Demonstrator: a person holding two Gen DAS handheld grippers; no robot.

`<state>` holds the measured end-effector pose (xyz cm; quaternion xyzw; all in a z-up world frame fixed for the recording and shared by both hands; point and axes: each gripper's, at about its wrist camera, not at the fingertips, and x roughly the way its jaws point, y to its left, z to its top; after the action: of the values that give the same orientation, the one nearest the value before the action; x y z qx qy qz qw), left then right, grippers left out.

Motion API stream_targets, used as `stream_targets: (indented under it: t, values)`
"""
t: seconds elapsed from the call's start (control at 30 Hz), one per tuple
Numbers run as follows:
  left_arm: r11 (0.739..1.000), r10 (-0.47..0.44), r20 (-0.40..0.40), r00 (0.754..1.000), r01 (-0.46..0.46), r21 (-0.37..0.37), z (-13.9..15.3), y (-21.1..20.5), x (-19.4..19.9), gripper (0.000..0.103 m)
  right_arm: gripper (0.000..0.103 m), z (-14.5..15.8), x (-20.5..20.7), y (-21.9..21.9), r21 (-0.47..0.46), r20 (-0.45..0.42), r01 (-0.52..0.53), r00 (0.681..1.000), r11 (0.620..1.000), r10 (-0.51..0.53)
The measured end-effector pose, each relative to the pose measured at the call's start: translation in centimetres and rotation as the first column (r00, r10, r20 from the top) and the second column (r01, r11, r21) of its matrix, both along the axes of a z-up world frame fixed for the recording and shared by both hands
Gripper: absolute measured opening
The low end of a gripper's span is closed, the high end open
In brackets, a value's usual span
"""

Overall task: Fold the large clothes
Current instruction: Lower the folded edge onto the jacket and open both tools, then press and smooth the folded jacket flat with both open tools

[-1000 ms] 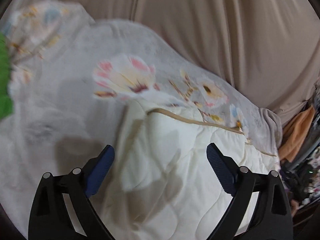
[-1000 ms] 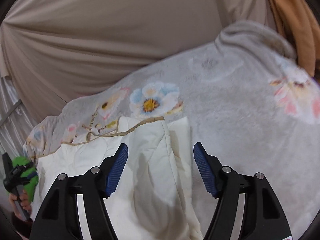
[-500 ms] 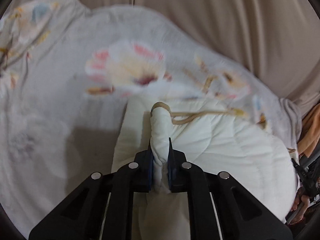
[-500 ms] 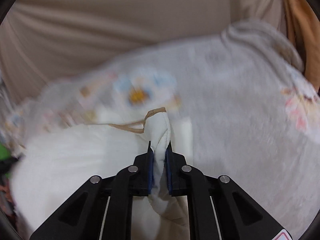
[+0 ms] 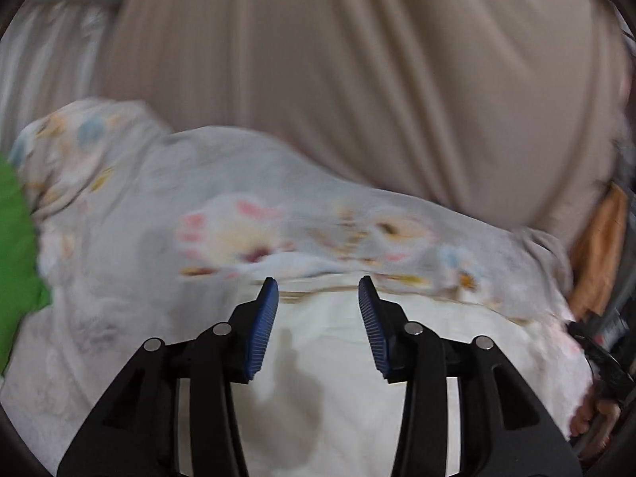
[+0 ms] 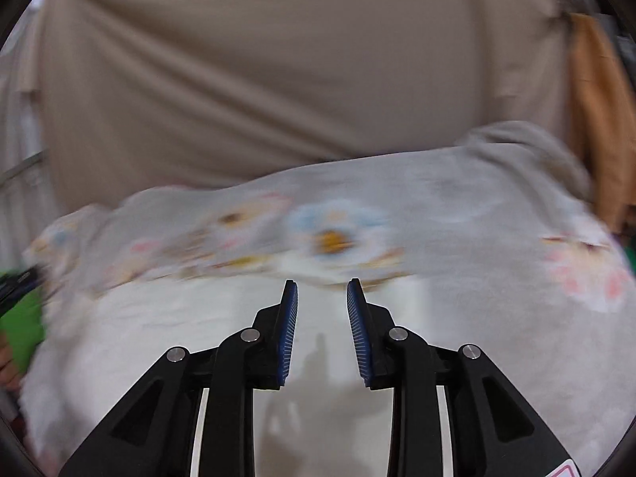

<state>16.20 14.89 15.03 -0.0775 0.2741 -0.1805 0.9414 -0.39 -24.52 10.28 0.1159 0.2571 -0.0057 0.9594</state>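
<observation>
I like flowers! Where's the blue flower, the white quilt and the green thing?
blue flower (image 6: 332, 234): right wrist view, its yellow middle.
white quilt (image 5: 326, 342): left wrist view, bare top between the fingers.
green thing (image 5: 16, 246): left wrist view, its middle, left edge.

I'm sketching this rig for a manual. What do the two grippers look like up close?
Both match: the left gripper and the right gripper have black plastic linkage arms joined by silver round pins, each ending in a finger with a ribbed blue pad. The right one shows white strips inside its arms and a red-and-white sticker at its lower corner.

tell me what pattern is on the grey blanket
Large pastel flowers on the grey blanket, clearest in the right wrist view.
</observation>
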Motion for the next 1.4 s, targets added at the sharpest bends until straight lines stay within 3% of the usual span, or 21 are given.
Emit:
stream_targets:
  t: [0.1,0.23,0.33,0.37,0.43,0.53,0.6,0.67,0.7,0.8,0.9,1.03,1.1,1.17,1.23,1.33,1.4]
  values:
    - [0.984,-0.166,-0.036,0.985,0.168,0.060,-1.3,-6.2,-1.4,0.052,0.026,-1.7,0.7,6.9,0.053,-0.047,-0.260,0.964,0.964,0.263]
    - [0.954,-0.228,-0.198,0.953,0.260,0.150,-8.0,-11.0,-1.0,0.051,0.020,-6.1,1.2,11.5,-0.040,-0.154,-0.342,0.930,0.939,0.333]
    - [0.954,-0.210,-0.215,0.954,0.248,0.169,-11.3,-9.9,-0.7,0.042,0.011,-8.1,0.8,8.4,-0.080,-0.183,-0.254,0.954,0.964,0.236]
    - [0.959,-0.189,-0.210,0.959,0.226,0.168,-11.4,-8.8,-0.5,0.042,0.005,-8.3,0.5,6.4,-0.085,-0.188,-0.202,0.965,0.976,0.183]
    - [0.971,-0.103,-0.186,0.977,0.139,0.192,-11.3,-6.0,0.1,0.042,0.003,-9.0,-0.3,1.1,-0.061,-0.199,-0.069,0.978,0.996,0.055]
    - [0.977,0.019,-0.178,0.984,0.019,0.213,-11.5,-1.2,2.0,0.042,0.000,-10.2,-2.3,-6.6,0.008,-0.229,0.108,0.968,0.994,-0.103]
    - [0.986,0.049,-0.215,0.975,-0.014,0.166,-11.8,1.5,3.3,0.029,0.000,-10.3,-2.9,-9.2,0.006,-0.245,0.197,0.951,0.980,-0.190]
    - [0.995,0.058,-0.263,0.963,-0.034,0.094,-11.4,3.1,4.4,0.027,0.000,-9.2,-2.8,-9.6,0.015,-0.236,0.211,0.951,0.977,-0.201]
    - [0.997,0.059,-0.271,0.961,-0.044,0.064,-10.9,3.4,4.7,0.028,0.005,-8.1,-2.6,-9.1,0.012,-0.214,0.211,0.956,0.977,-0.203]
    - [0.996,0.080,-0.203,0.976,-0.072,0.049,-8.3,2.4,4.8,0.037,0.006,-4.8,-0.1,-6.7,0.020,-0.143,0.121,0.983,0.992,-0.117]
    - [0.999,0.034,-0.166,0.986,-0.029,0.035,-6.4,-0.7,5.8,0.044,0.006,-3.2,3.5,-3.5,0.022,-0.126,0.031,0.992,0.999,-0.028]
    - [0.992,-0.052,-0.200,0.978,0.073,0.099,-7.2,-6.4,7.7,0.047,0.006,-3.8,8.2,2.4,-0.012,-0.186,-0.099,0.978,0.995,0.095]
    - [0.985,-0.043,-0.240,0.970,0.081,0.151,-9.0,-8.1,9.3,0.048,0.003,-5.2,9.9,4.4,-0.057,-0.237,-0.134,0.965,0.989,0.117]
    - [0.980,-0.001,-0.244,0.970,0.049,0.191,-10.6,-7.9,10.6,0.049,0.002,-6.5,11.3,3.8,-0.136,-0.261,-0.079,0.965,0.987,0.041]
    - [0.979,0.037,-0.227,0.973,0.010,0.203,-11.6,-6.4,12.0,0.049,0.000,-7.4,11.9,0.5,-0.140,-0.272,0.008,0.961,0.990,-0.046]
    - [0.979,0.095,-0.239,0.966,-0.048,0.197,-12.5,-3.6,14.0,0.052,0.000,-8.6,11.6,-6.0,-0.063,-0.296,0.159,0.940,0.985,-0.170]
    - [0.988,0.090,-0.267,0.959,-0.052,0.145,-13.4,-2.2,15.2,0.055,0.000,-9.9,11.3,-9.0,0.017,-0.323,0.187,0.931,0.982,-0.172]
